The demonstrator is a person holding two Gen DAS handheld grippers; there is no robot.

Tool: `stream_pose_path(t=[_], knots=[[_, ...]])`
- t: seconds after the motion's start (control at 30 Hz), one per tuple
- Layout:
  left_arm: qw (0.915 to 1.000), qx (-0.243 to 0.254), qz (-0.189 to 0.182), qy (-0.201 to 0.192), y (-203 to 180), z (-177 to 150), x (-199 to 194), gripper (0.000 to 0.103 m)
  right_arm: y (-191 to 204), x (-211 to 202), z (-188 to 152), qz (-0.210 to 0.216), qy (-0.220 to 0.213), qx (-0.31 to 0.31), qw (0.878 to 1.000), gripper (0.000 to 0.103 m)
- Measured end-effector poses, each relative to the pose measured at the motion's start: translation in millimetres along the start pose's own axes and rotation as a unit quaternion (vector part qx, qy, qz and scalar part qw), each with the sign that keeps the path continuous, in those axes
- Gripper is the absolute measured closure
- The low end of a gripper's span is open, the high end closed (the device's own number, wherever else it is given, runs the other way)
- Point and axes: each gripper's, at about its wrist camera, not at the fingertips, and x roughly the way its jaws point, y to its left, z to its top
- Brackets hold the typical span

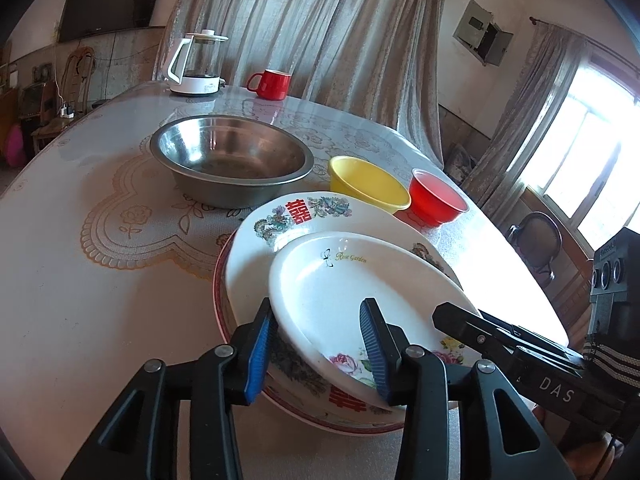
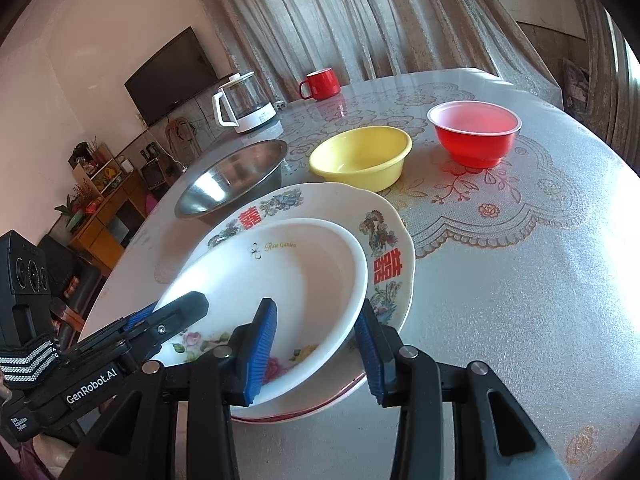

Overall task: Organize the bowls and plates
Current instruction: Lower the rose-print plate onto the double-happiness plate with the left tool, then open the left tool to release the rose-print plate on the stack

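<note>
A white "Rose Garden" plate (image 1: 340, 284) (image 2: 288, 276) lies tilted on top of a larger dragon-pattern plate (image 1: 280, 220) (image 2: 340, 204), which rests on a red-rimmed plate (image 1: 219, 300). My left gripper (image 1: 318, 348) is open, its jaws straddling the white plate's near-left rim. My right gripper (image 2: 316, 350) is open, its jaws straddling the same plate's near-right rim. Each gripper shows in the other's view: the right one (image 1: 500, 336), the left one (image 2: 160, 320). A steel bowl (image 1: 232, 156) (image 2: 232, 176), a yellow bowl (image 1: 366, 184) (image 2: 360, 156) and a red bowl (image 1: 438, 198) (image 2: 474, 132) stand behind the stack.
A glass kettle (image 1: 196, 64) (image 2: 246, 104) and a red mug (image 1: 270, 84) (image 2: 322, 84) stand at the table's far edge before a curtain. A lace-pattern cloth covers the table (image 1: 100, 240) (image 2: 520, 280). The table edge runs close on the right in the left wrist view.
</note>
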Motion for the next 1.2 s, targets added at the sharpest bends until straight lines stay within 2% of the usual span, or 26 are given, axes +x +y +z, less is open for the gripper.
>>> stream_pose_path(t=[0.13,0.3,0.67,0.93,1.07,1.2], knots=[[0.9999,0.011,0.005,0.001,-4.0,-0.9,0.9,0.058,-0.7,-0.7,-0.9,0.000,-0.004,-0.001,1.000,0.063],[1.0000,-0.001,-0.004,0.006,-1.8,-1.7,-3.9,0.057,-1.7,-4.1,-1.7,-0.003,-0.010,0.002,1.000,0.062],[0.9998,0.016,-0.008,-0.008,-9.9,-4.9,-15.0,0.055,3.7,-6.2,-5.1,0.000,-0.010,-0.010,1.000,0.059],[0.9979,0.023,0.060,-0.008,-3.8,-2.5,-18.6,0.050,4.9,-6.0,-7.0,0.001,-0.012,-0.012,1.000,0.059],[0.9974,0.005,0.072,-0.001,4.4,-3.1,-20.4,0.047,6.1,-6.0,-7.8,0.002,-0.012,-0.016,1.000,0.058],[0.9967,0.012,0.080,-0.006,5.0,-4.7,-25.2,0.047,7.6,-6.2,-8.7,0.003,-0.011,-0.019,1.000,0.058]])
